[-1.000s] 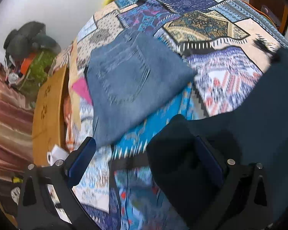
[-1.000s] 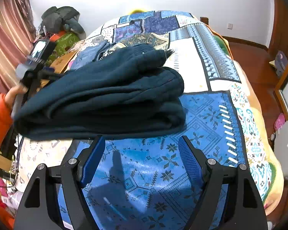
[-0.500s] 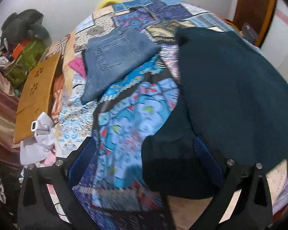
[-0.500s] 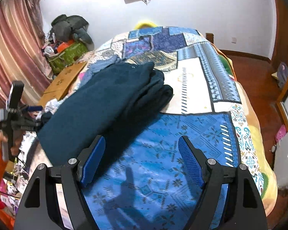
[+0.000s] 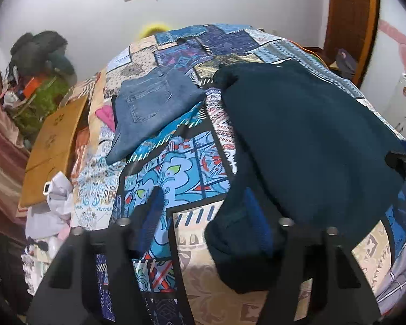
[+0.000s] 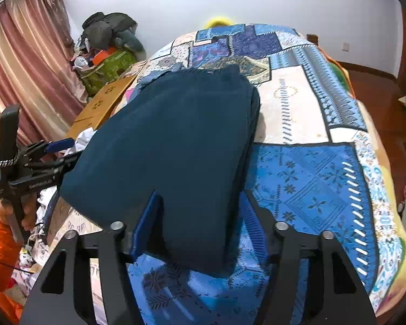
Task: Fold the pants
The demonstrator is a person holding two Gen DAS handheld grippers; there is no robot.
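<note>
Now the dark teal fleece pants (image 6: pixel 176 146) lay folded in a thick flat stack on the patchwork bedspread of blue and cream panels (image 6: pixel 305 173), with the long side running away toward the white wall. The right gripper (image 6: pixel 200 224) had its two blue-padded fingers apart, and the near corner of the stack sat between them; the fingers were beside the cloth on both sides, but I could not tell if they pressed it. The left gripper (image 5: pixel 205 214) stood at the other near corner. Its fingers were also apart: the right finger (image 5: pixel 254 222) lay against the dark edge of the pants, and the left one was over bare bedspread (image 5: pixel 176 168). From the right wrist view, this left gripper (image 6: pixel 54 149) was seen at the left edge of the stack, held by a hand in an orange sleeve. A folded pair of blue denim jeans (image 5: pixel 149 105) lay farther up the bed, apart from the teal pants.
</note>
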